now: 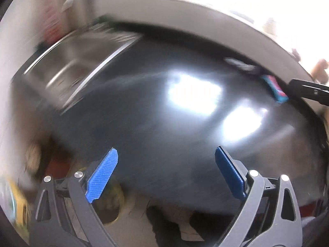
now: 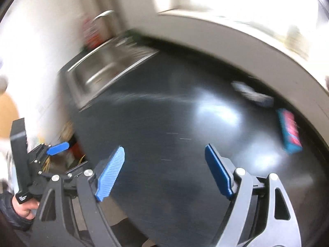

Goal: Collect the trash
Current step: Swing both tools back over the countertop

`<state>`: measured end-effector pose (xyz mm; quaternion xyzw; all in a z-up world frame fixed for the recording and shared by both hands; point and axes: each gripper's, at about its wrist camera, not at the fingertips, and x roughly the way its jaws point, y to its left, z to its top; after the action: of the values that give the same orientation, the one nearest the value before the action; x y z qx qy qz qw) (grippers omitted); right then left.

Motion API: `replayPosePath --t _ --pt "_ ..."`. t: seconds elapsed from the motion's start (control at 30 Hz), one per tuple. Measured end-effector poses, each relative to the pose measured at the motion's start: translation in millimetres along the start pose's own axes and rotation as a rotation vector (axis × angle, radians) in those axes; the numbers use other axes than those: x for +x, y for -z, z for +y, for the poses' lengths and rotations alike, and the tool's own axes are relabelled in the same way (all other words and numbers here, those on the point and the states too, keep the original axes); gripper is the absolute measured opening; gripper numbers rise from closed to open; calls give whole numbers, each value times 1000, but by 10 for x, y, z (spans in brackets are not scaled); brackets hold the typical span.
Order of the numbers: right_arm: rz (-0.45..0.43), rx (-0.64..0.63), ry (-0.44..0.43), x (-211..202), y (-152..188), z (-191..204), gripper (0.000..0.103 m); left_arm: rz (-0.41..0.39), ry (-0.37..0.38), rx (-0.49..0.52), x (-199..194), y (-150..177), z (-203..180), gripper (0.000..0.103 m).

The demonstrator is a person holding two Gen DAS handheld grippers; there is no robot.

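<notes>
Over the dark counter [image 2: 164,144] both my grippers, left [image 1: 166,173] and right [image 2: 164,170], are spread apart and empty. Trash sits far right near the wall: blue-red packet [image 2: 290,131], crumpled wrapper [image 2: 253,94]. Risk: motion blur; a rushed approach could shove the packet along the glossy surface.

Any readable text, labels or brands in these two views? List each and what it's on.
None can be read.
Blue and red packet on the black counter: print is there, blurred beyond reading.
White label on the black handle of the left tool: too small and soft to read.
Red item by the sink: smeared by motion, no letters legible.
Crumpled wrapper: blurred.
</notes>
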<state>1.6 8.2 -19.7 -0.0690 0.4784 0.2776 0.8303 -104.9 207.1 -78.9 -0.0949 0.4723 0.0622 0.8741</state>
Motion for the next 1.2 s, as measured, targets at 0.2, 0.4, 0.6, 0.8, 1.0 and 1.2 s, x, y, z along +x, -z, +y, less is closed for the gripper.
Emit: replayPosePath --t 0.2,0.4,0.6,0.8,1.0,1.2 --pt "-51 180 125 -444 320 -1139 78 -12 118 221 207 -373 -1151 93" --pt "-51 278 165 -549 558 -1738 78 25 170 329 473 -521 -1791 93" --pt "-41 311 162 -413 492 -2020 78 45 163 368 815 -807 -1959 93" --pt "-1 325 152 -125 297 -2205 78 24 174 469 1239 -1291 -2078 93" --pt "51 332 142 260 124 -2430 78 11 201 574 1926 -1896 -2280 93" --pt "110 327 139 796 -26 -2697 78 15 198 694 2637 -2216 -2502 92"
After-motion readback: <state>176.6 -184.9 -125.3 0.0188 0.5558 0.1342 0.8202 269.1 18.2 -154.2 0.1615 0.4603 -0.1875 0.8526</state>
